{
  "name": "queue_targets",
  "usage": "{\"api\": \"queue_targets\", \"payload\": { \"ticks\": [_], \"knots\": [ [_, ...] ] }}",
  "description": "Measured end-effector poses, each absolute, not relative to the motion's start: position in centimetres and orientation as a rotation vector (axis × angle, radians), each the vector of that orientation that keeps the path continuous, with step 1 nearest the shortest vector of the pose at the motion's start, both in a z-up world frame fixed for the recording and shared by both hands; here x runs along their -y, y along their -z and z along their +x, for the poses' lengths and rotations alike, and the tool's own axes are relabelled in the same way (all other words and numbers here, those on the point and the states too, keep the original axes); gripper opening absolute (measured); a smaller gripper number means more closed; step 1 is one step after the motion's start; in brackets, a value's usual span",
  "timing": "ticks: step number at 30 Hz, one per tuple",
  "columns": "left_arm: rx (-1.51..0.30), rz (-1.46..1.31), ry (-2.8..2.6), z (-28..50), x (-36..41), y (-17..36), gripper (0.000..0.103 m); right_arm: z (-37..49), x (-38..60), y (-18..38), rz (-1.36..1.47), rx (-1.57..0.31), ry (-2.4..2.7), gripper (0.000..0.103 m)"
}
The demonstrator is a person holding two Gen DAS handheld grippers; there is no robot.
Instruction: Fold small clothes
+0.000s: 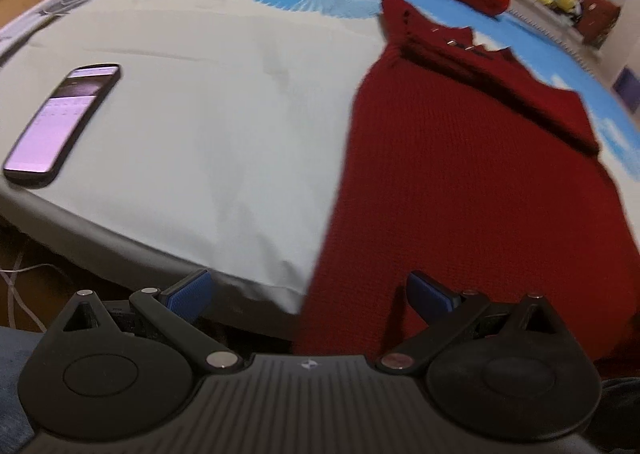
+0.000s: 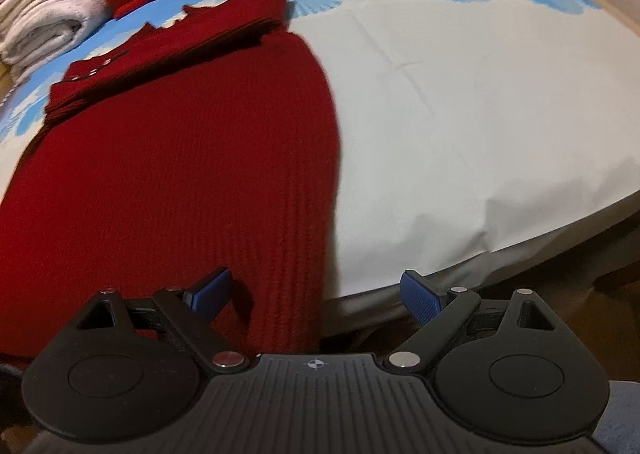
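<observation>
Below both grippers, the dark red knit garment (image 1: 460, 181) lies flat; left gripper (image 1: 312, 290) and right gripper (image 2: 316, 290) stand wide open, empty, its hem at 12 o'clock between their jaws.

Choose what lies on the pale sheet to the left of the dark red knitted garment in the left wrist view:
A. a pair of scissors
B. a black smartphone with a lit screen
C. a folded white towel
B: the black smartphone lies there, screen glowing, apart from the dark red knitted garment.
</observation>
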State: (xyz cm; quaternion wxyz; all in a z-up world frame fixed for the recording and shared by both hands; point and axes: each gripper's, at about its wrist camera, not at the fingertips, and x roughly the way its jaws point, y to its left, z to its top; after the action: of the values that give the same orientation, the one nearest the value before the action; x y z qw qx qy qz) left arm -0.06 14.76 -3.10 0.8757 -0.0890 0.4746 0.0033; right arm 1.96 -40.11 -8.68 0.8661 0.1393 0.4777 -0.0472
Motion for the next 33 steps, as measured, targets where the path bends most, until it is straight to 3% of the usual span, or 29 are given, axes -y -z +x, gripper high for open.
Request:
{"api": "queue_targets", "payload": {
  "ticks": [3,8,11,14,16,17,18,33],
  "knots": [
    [-1.009,-0.174,0.004,0.4,-14.2,3.5,0.103,2.1,39.7,9.1,0.285,-1.036,0.055,0.084],
    [-1.124,-0.186,0.065,1.3,-13.3,5.1,0.103,1.7,39.9,8.9,0.31,-1.059,0.046,0.022],
    [-1.143,-0.195,0.081,1.5,-13.2,5.4,0.099,0.3,41.8,7.3,0.432,-0.962,0.075,0.02],
    [-1.14,-0.272,0.139,1.6,-13.8,5.3,0.065,-0.6,43.3,6.6,0.526,-0.935,0.048,0.02],
    [-1.142,-0.314,0.158,1.6,-14.1,5.2,0.049,-0.4,42.7,6.9,0.48,-0.963,0.037,0.02],
    [-1.143,-0.327,0.172,1.5,-14.2,5.1,0.032,-0.3,42.4,7.2,0.455,-0.975,0.037,0.02],
    [-1.138,-0.346,0.193,1.5,-14.3,5.0,0.024,-0.1,42.1,7.5,0.438,-0.985,0.042,0.02],
    [-1.02,-0.298,0.243,-6.6,-14.3,0.3,0.016,-5.7,42.1,3.3,0.429,-0.915,-0.019,0.019]
  ]
}}
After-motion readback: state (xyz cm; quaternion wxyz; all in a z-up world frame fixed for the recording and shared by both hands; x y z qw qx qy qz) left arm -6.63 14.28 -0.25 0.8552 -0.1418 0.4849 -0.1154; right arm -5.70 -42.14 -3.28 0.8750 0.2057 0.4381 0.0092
